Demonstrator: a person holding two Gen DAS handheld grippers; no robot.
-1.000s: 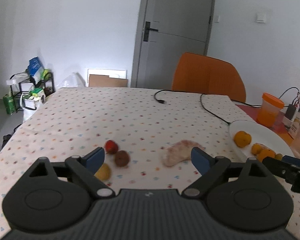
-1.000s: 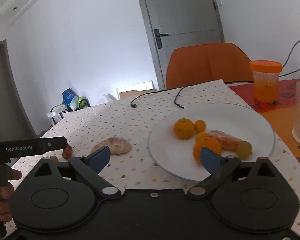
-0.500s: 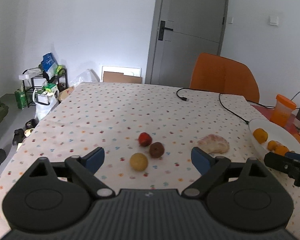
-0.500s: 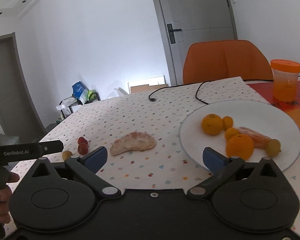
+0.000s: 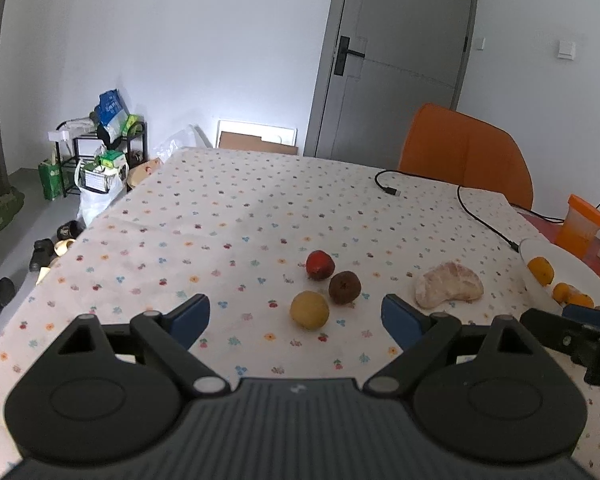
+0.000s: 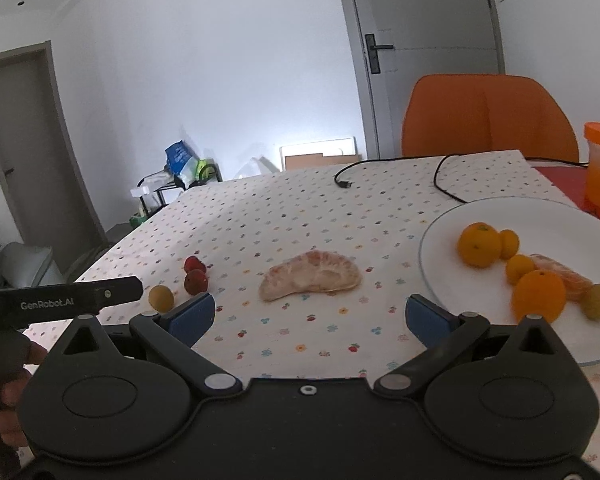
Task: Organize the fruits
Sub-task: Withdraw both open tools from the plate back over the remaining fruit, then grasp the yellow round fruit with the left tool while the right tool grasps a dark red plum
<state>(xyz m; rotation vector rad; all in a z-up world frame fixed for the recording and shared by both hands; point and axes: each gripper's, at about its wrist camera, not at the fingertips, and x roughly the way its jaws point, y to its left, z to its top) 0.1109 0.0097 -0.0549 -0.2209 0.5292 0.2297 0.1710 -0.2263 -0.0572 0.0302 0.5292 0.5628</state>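
On the dotted tablecloth lie a yellow fruit (image 5: 309, 309), a brown fruit (image 5: 344, 287), a red fruit (image 5: 320, 265) and a peeled pomelo segment (image 5: 449, 289). My left gripper (image 5: 296, 318) is open and empty, just short of the yellow fruit. My right gripper (image 6: 310, 314) is open and empty, just short of the pomelo segment (image 6: 311, 276). A white plate (image 6: 548, 216) at the right holds several oranges (image 6: 479, 244), a peeled segment (image 6: 562, 276) and a greenish fruit (image 6: 597, 301).
A black cable (image 5: 476, 213) crosses the far right of the table. An orange-lidded cup (image 5: 579, 226) stands beyond the plate. An orange chair (image 5: 466, 157) is at the far edge. The left gripper's body (image 6: 60, 300) shows in the right wrist view.
Both grippers have pulled back and swung left. The three small fruits now sit between the left fingers, and the pomelo segment sits between the right fingers instead of the plate.
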